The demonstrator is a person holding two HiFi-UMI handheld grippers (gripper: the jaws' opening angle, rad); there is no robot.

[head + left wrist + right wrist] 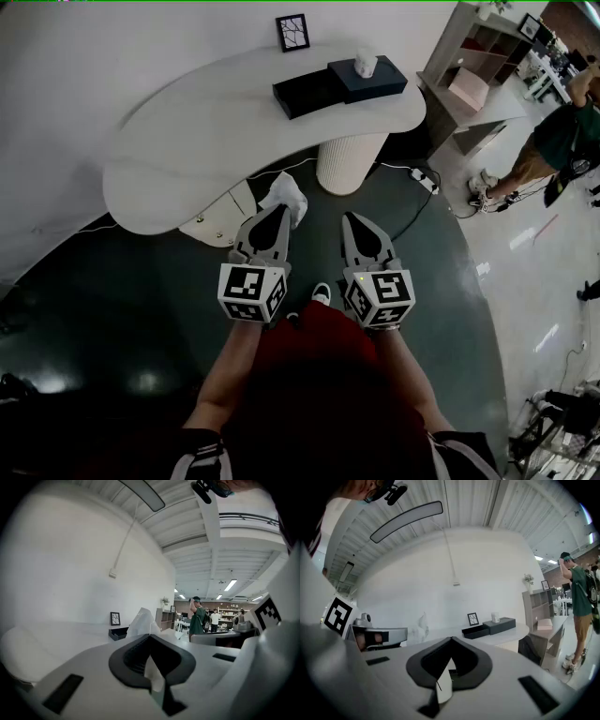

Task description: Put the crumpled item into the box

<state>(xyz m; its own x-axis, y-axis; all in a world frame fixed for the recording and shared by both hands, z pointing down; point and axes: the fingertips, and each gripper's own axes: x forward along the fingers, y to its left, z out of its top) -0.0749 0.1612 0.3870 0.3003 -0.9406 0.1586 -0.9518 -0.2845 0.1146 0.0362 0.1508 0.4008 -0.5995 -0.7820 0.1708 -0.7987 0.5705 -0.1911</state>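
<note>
Dark green flooring (112,309) is filling the lower half of the head view, and a white curved surface (216,122) on a ribbed pedestal (349,159) is sweeping across the upper half. At the right edge a person (553,141) in a green top is standing on paler floor. At the upper centre of the frame an open black box (309,94) is sitting on the surface just beside a black tissue box (367,78), with a small framed picture (292,32) standing behind them. At lower centre, the left gripper (278,210) is pinching its jaws together on the crumpled item (286,197). That item is a white wad sticking out past the tips, hanging in front of the surface's near edge, well apart from the box. Just to its right, the right gripper (349,217) is holding its jaws together on nothing.
</note>
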